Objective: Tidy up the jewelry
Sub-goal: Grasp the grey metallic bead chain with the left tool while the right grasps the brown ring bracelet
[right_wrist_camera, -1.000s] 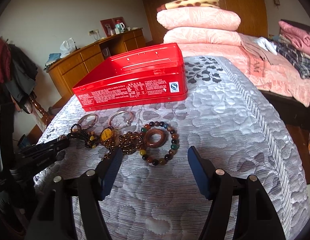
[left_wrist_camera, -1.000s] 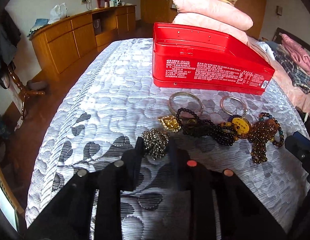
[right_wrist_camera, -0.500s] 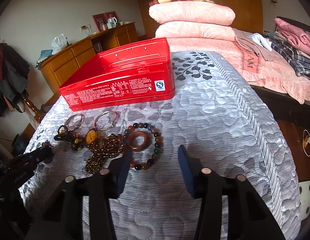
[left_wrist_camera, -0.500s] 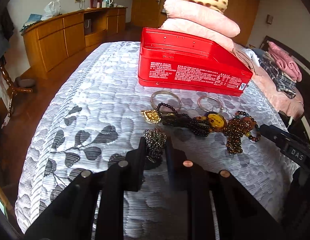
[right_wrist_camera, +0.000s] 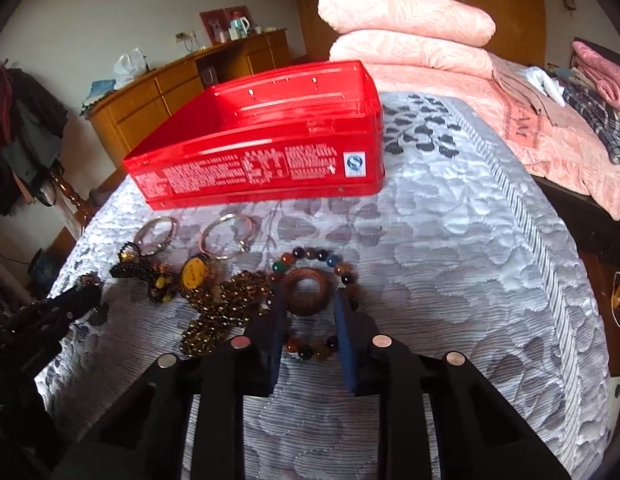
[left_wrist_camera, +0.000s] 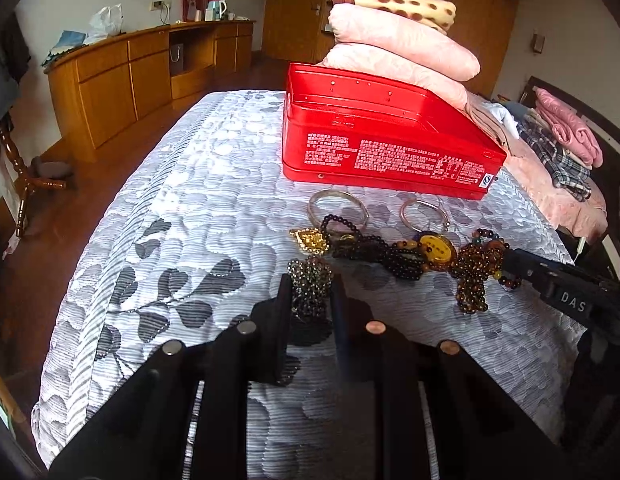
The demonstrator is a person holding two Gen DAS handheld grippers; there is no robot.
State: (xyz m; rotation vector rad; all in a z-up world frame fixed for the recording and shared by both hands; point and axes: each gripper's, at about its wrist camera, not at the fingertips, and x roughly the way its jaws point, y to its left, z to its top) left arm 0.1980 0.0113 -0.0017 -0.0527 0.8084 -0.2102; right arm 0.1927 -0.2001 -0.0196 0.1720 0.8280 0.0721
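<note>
An open red tin (left_wrist_camera: 389, 148) stands on the quilted bed, also in the right wrist view (right_wrist_camera: 262, 160). In front of it lie two silver bangles (left_wrist_camera: 337, 210), a gold pendant (left_wrist_camera: 310, 240), dark bead strands (left_wrist_camera: 373, 254), a yellow pendant (left_wrist_camera: 435, 250) and brown beads (left_wrist_camera: 473, 276). My left gripper (left_wrist_camera: 310, 300) is shut on a dark metallic bead bracelet (left_wrist_camera: 310, 280), just above the quilt. My right gripper (right_wrist_camera: 308, 312) has narrowed around a wooden ring (right_wrist_camera: 304, 292) and the multicolour bead bracelet (right_wrist_camera: 321, 258); firm contact does not show.
Pink pillows (left_wrist_camera: 397, 44) and folded bedding lie behind the tin. Clothes (left_wrist_camera: 561, 148) are piled at the right. A wooden sideboard (left_wrist_camera: 122, 80) lines the left wall, past the bed's left edge (left_wrist_camera: 122, 200). The right gripper's body (left_wrist_camera: 569, 292) shows in the left wrist view.
My left gripper has lifted the dark metallic bracelet slightly. My right gripper has moved forward over the multicolour bracelet, and its jaws have closed from wide open to a narrow gap.
</note>
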